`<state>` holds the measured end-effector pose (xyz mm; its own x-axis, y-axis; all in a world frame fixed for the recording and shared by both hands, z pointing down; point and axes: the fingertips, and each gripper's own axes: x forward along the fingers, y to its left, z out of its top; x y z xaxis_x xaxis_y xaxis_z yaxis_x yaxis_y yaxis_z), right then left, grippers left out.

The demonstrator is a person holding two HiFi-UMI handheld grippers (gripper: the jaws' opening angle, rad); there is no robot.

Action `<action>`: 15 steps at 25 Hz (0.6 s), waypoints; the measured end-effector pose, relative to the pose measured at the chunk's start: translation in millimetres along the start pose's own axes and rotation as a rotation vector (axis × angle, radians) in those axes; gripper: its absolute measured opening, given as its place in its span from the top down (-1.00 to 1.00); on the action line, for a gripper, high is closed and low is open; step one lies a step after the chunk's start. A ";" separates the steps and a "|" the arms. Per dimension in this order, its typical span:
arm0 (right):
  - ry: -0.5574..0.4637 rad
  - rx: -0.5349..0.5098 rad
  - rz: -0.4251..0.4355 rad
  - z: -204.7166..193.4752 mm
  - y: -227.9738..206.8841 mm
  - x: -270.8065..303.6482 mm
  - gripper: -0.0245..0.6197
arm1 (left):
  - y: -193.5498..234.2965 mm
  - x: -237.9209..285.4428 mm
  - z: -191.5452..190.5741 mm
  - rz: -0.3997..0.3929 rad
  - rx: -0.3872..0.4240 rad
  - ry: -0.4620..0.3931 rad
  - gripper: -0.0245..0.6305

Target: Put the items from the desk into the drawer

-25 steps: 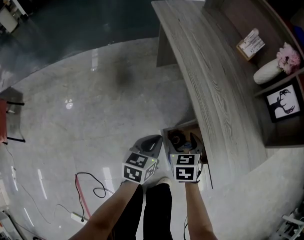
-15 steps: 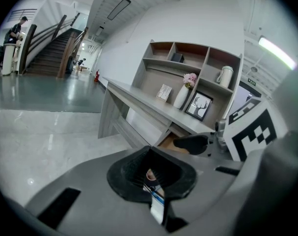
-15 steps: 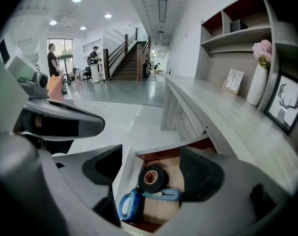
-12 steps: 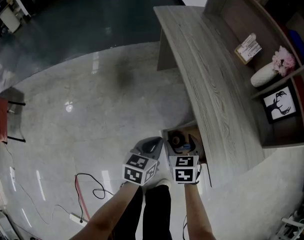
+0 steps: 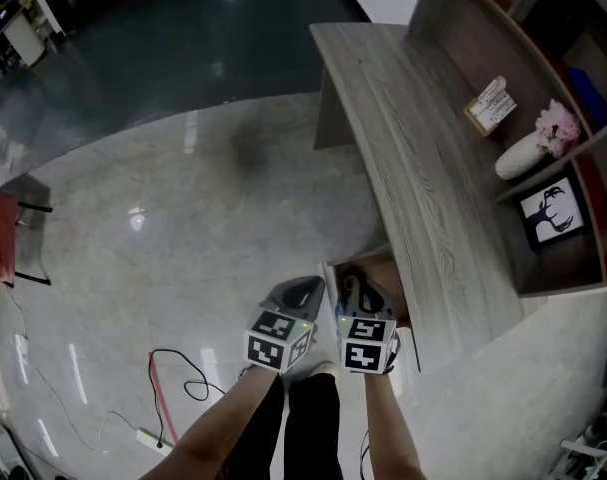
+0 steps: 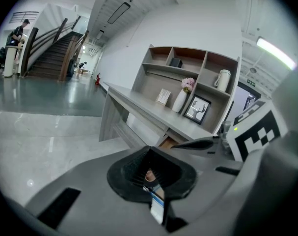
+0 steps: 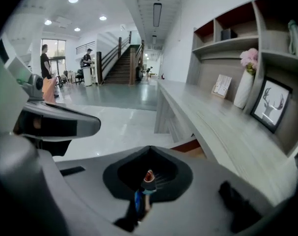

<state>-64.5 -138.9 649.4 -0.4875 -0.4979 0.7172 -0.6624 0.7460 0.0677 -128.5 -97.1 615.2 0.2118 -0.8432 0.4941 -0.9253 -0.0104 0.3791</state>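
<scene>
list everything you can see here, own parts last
desk: 1, grey wood, curved, right side of the head view
shelf unit: 1, grey and brown, behind the desk
card: 1, white, on the ledge behind the desk
vase: 1, white with pink flowers, beside the card
picture: 1, black frame, deer, low compartment
jug: 1, white, compartment above the picture
drawer: 1, brown inside, open under the desk, dark items in it
cables: 2, red and black, on the floor
left tool: 1, grey, shut, empty
right tool: 1, grey, jaws just closed, nothing between them
forearms: 2, bottom edge
</scene>
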 end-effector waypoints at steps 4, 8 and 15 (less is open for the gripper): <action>-0.010 0.004 -0.005 3.6 -0.9 -7.9 0.89 | -2.4 -4.9 3.0 0.001 0.005 -0.002 0.90; -0.041 0.004 0.013 11.4 3.3 -18.2 0.89 | -9.0 -12.2 7.5 -0.009 0.004 -0.005 0.90; -0.064 0.026 0.035 22.1 5.0 -33.7 0.89 | -19.8 -20.6 20.3 -0.013 0.020 -0.019 0.90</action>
<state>-64.0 -128.2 610.2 -0.5450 -0.4997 0.6732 -0.6585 0.7521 0.0252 -120.9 -90.4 581.6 0.2183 -0.8528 0.4744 -0.9286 -0.0321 0.3696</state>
